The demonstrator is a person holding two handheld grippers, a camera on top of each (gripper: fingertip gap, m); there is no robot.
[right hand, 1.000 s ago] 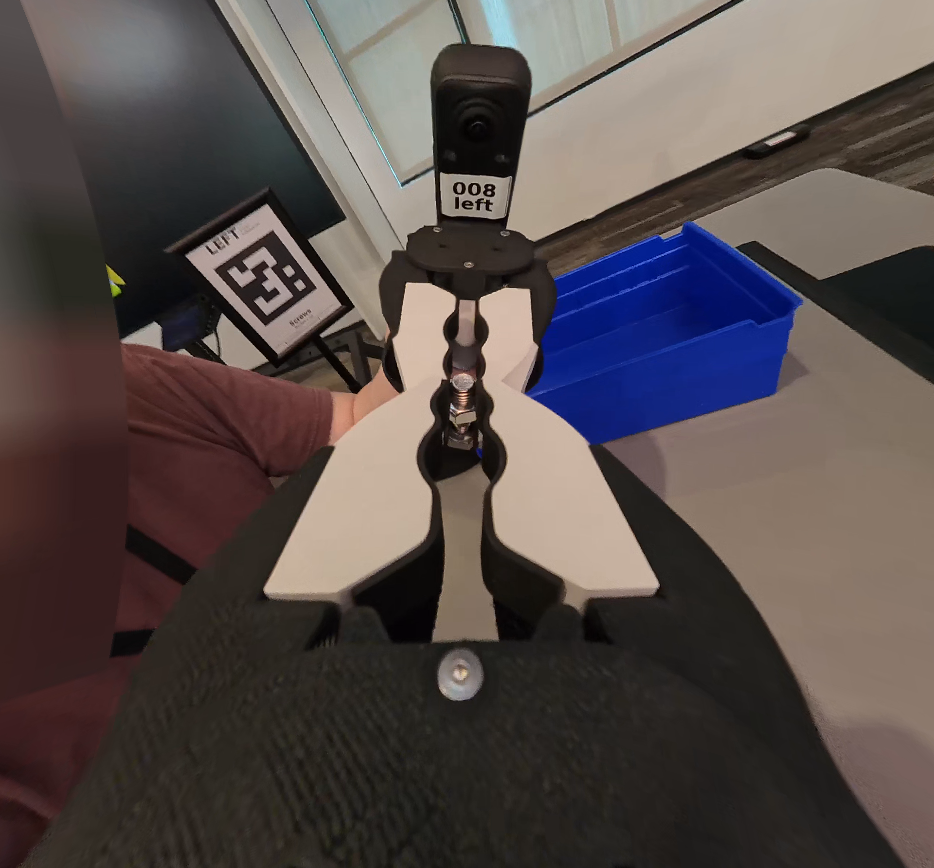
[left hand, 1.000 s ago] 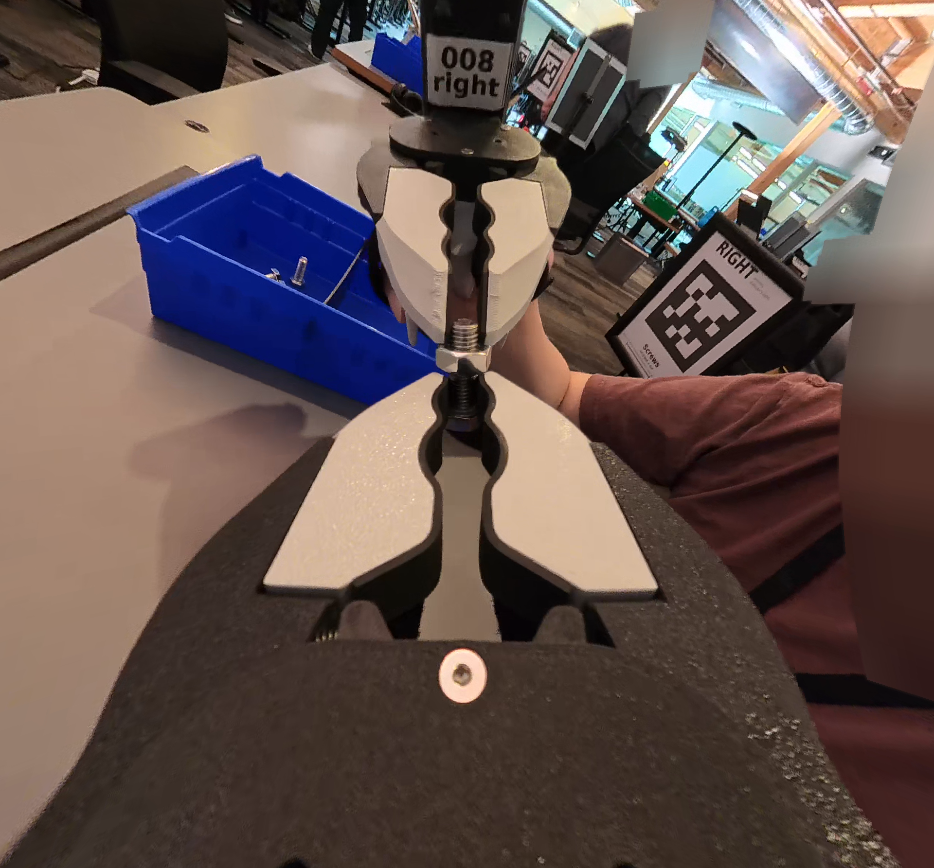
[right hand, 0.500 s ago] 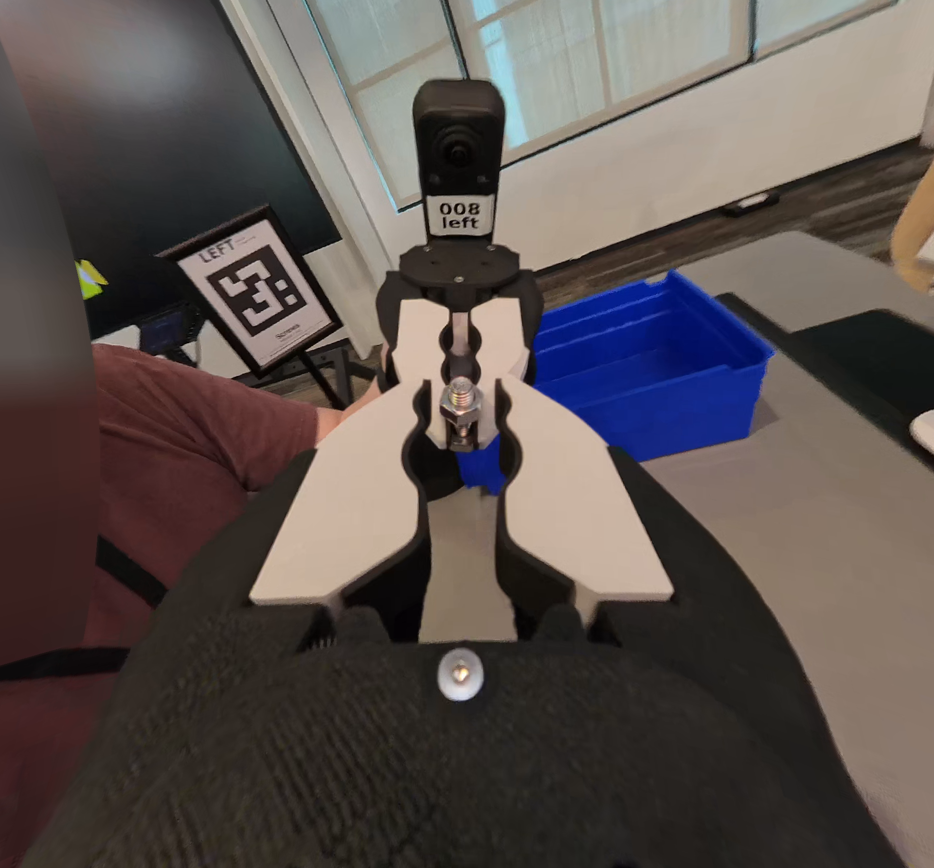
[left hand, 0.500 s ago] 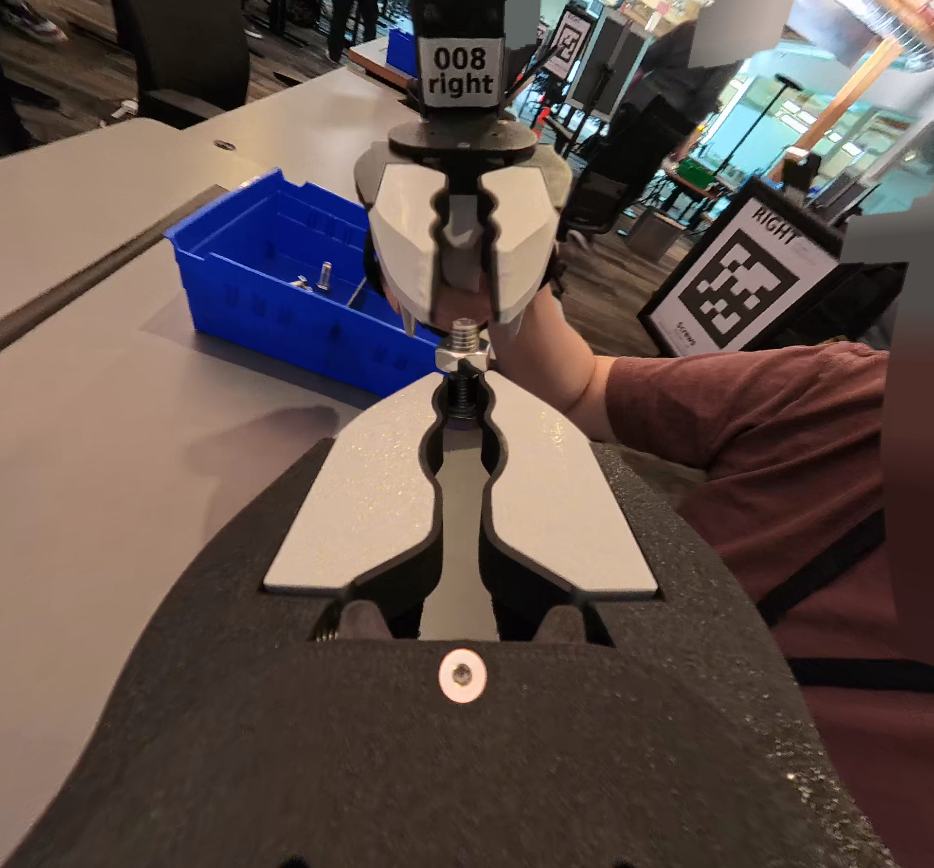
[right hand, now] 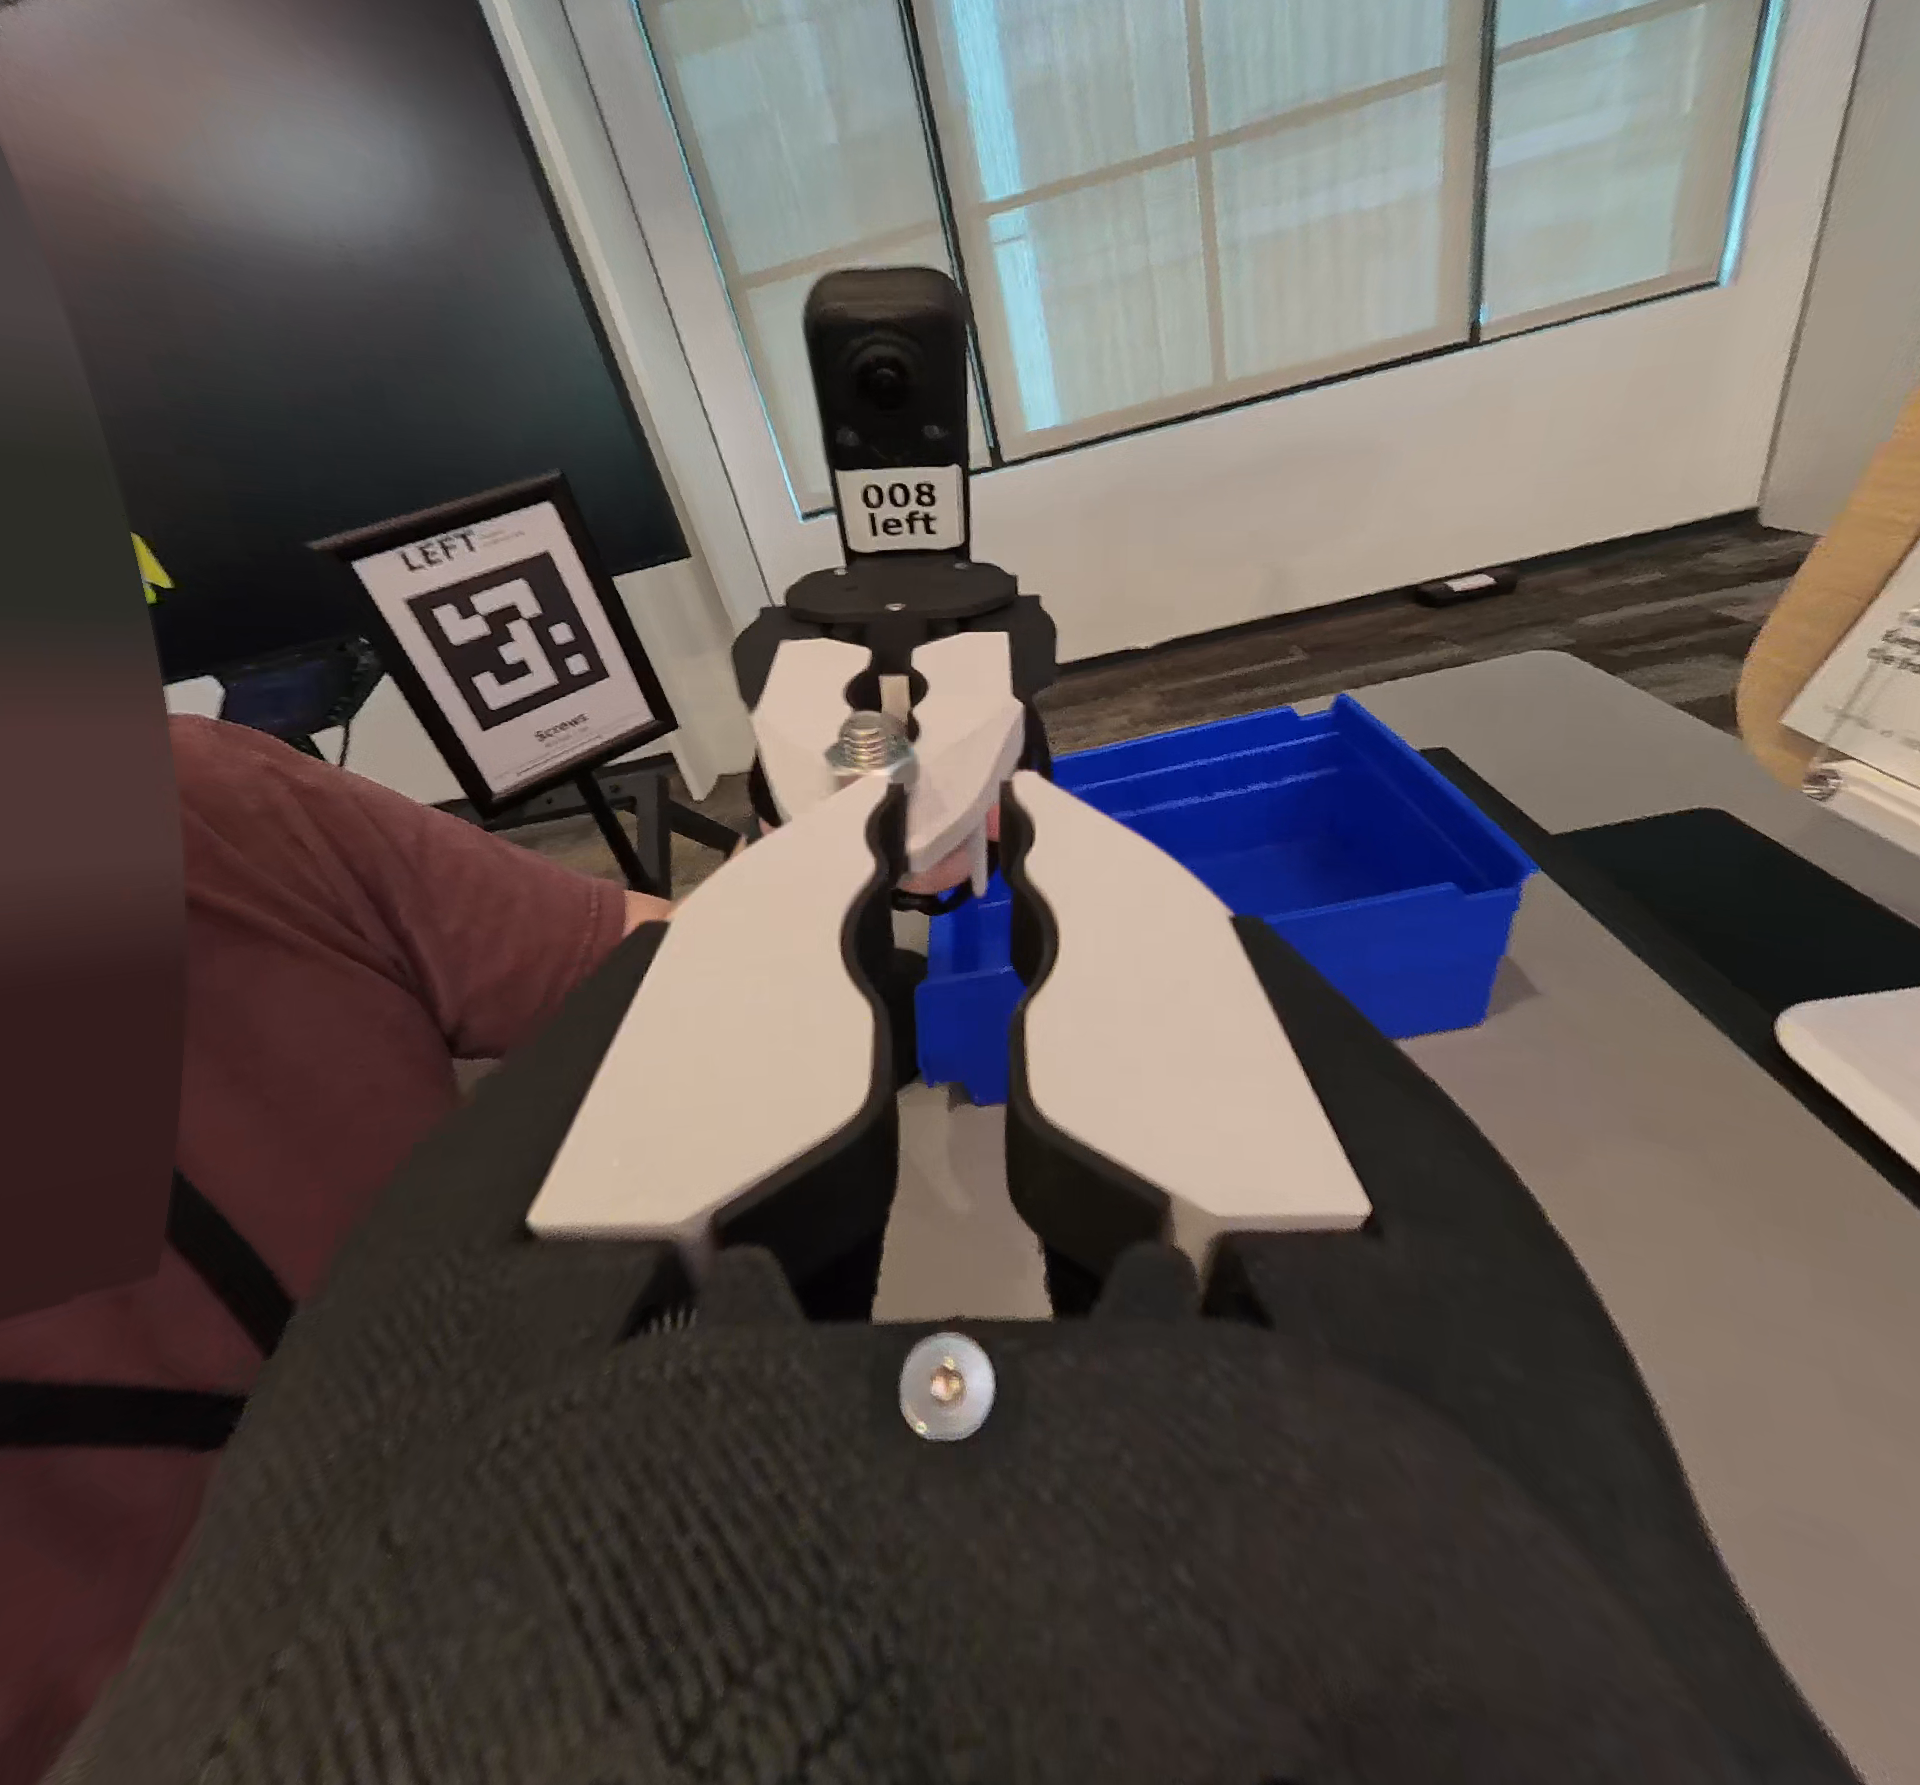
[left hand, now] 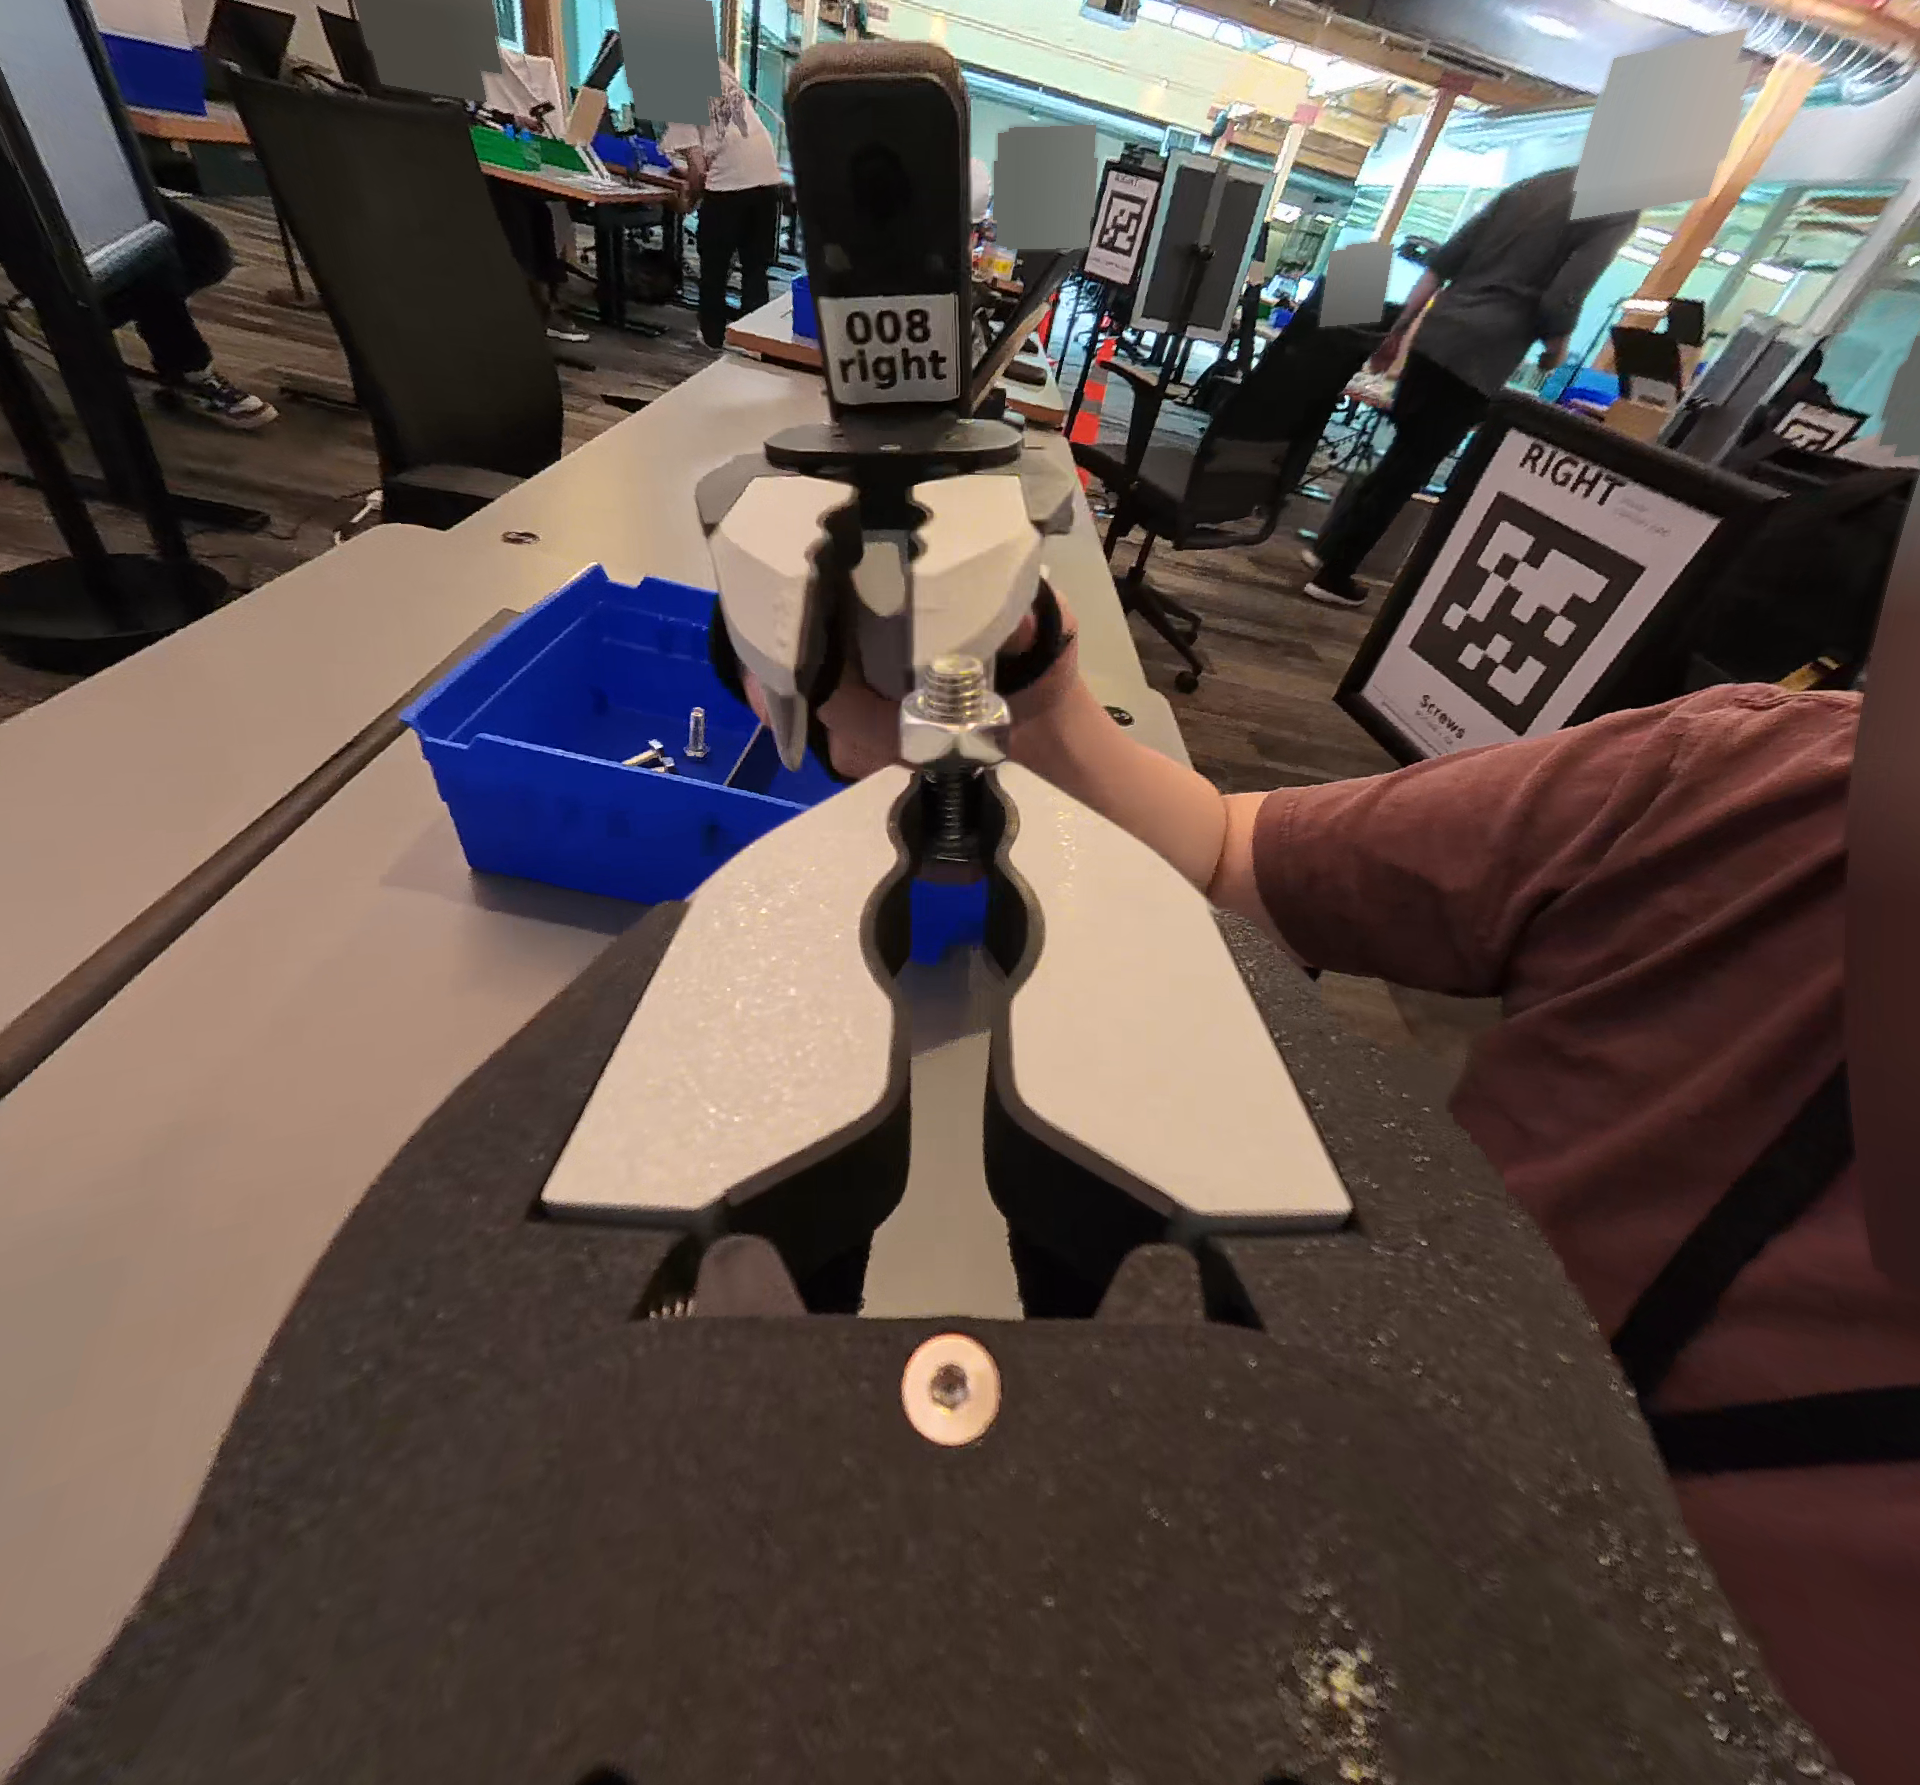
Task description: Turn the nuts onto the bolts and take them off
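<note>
Bolt clamped in left gripper; right gripper free of nut.

The left gripper pinches the bolt by its shank, the nut just above its fingertips. The right gripper, jaws slightly spread and holding nothing, faces it beyond the nut. Advice: keep the bolt upright and grip the nut's flats squarely.

— What colours do you see?
— A silver nut on a silver bolt. The left gripper has pale grey speckled fingers on a black textured body.
— And around them?
— A bright blue bin on a grey table, a maroon sleeve, and a framed sign with a black-and-white block pattern.
</note>
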